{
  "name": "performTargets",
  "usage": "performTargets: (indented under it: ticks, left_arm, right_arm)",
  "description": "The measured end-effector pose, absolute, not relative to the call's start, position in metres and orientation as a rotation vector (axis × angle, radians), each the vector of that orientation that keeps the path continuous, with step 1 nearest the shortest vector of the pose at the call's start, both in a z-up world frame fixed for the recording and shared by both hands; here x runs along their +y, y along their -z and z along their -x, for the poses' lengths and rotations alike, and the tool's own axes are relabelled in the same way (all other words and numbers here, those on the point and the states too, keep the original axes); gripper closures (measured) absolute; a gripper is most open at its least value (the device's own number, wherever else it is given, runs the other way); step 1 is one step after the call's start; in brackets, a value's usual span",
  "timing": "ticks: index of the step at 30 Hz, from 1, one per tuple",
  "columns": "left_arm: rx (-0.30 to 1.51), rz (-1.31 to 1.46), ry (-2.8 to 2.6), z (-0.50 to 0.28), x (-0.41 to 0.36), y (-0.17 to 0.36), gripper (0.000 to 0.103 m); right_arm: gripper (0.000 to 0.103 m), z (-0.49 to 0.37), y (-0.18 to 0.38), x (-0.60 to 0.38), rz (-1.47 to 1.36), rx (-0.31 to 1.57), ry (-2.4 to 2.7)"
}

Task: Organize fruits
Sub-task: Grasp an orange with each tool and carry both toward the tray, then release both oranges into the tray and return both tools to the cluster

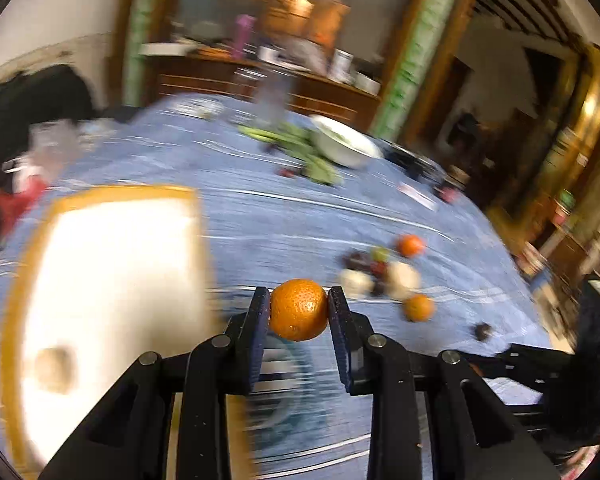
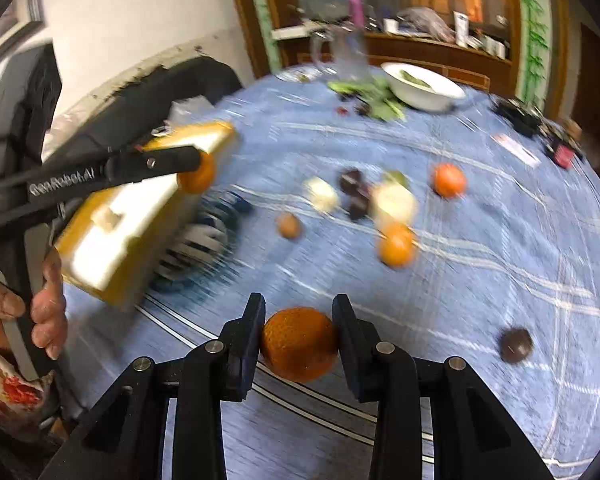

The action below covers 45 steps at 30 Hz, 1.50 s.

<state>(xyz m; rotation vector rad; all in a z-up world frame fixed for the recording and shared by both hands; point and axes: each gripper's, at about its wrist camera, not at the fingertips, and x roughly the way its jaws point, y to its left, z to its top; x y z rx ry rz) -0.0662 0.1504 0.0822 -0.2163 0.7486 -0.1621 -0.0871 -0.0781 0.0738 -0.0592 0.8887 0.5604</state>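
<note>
Table with blue cloth carries everything; we see a white, yellow-rimmed tray at its left, probably the sorting target. Loose fruits lie mid-table, apart from the tray. Our left tool clamps an orange beside the tray, likely to drop in. Right tool pinches a darker orange fruit above the cloth.

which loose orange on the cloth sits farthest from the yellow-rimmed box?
The redder orange, at the far right end of the fruit cluster. The other loose orange lies nearer the box; the remaining two are clamped in the left gripper and right gripper.
</note>
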Motion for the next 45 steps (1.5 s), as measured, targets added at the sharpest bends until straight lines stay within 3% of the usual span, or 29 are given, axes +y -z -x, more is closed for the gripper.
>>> performTargets:
  ticks: [10,20,23,26,28,40,43,45]
  left_arm:
    - [0.788,0.371,-0.076,0.071,0.276,-0.044,0.074]
    - [0.83,0.399,-0.083,0.064,0.299,-0.025,0.072]
    - [0.829,0.381,-0.062,0.061,0.296,-0.025,0.064]
    - [0.822,0.361,-0.051,0.06,0.293,-0.024,0.059]
    - [0.818,0.361,-0.035,0.059,0.292,-0.025,0.054]
    - [0.811,0.363,-0.065,0.059,0.286,-0.027,0.048]
    - [0.859,0.216,-0.104,0.051,0.268,-0.024,0.038]
    - [0.911,0.095,-0.118,0.047,0.253,-0.019,0.023]
  right_arm:
    - [0.064,0.06,-0.094,0.054,0.034,0.887,-0.775]
    - [0.064,0.049,-0.062,0.154,0.249,0.901,-0.73]
    - [0.064,0.046,-0.054,0.163,0.284,0.901,-0.697]
    - [0.061,0.042,-0.057,0.159,0.258,0.896,-0.697]
    - [0.048,0.043,-0.065,0.148,0.23,0.87,-0.678]
    - [0.042,0.068,-0.099,0.022,0.017,0.791,-0.507]
    - [0.042,0.076,-0.094,-0.01,0.002,0.795,-0.441]
    - [0.042,0.079,-0.091,-0.028,-0.016,0.803,-0.404]
